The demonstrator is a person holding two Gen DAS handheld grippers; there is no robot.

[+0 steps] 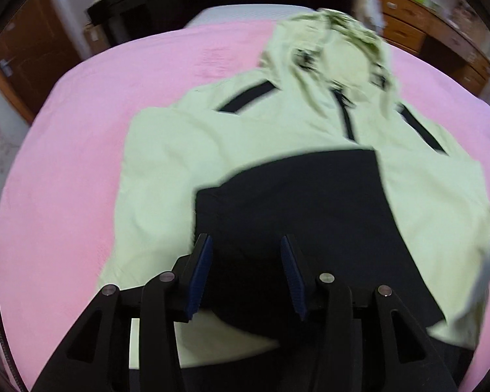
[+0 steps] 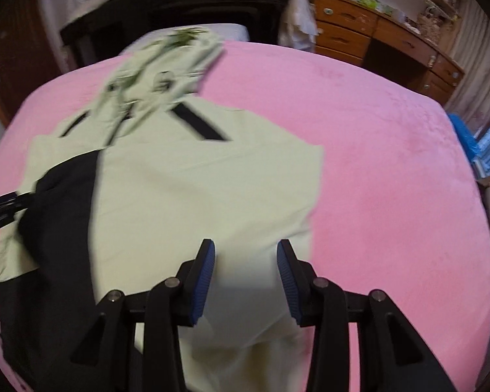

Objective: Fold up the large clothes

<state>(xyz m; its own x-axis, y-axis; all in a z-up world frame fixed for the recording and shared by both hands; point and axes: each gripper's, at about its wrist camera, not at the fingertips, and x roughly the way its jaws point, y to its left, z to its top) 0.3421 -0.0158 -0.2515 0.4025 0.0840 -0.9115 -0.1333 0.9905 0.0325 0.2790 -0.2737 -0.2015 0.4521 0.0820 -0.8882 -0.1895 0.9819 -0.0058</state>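
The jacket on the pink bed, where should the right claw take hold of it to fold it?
Grip the jacket at its right side edge, coming in from the bare pink bed: that edge lies flat and free, and the right claw is open nearby.

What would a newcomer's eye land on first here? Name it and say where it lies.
The pale green hooded jacket spread flat across the pink bedspread, hood towards the headboard. Next, its black panel, lying under the left gripper, whose jaws stand open. The right gripper hangs open over the jacket's pale side.
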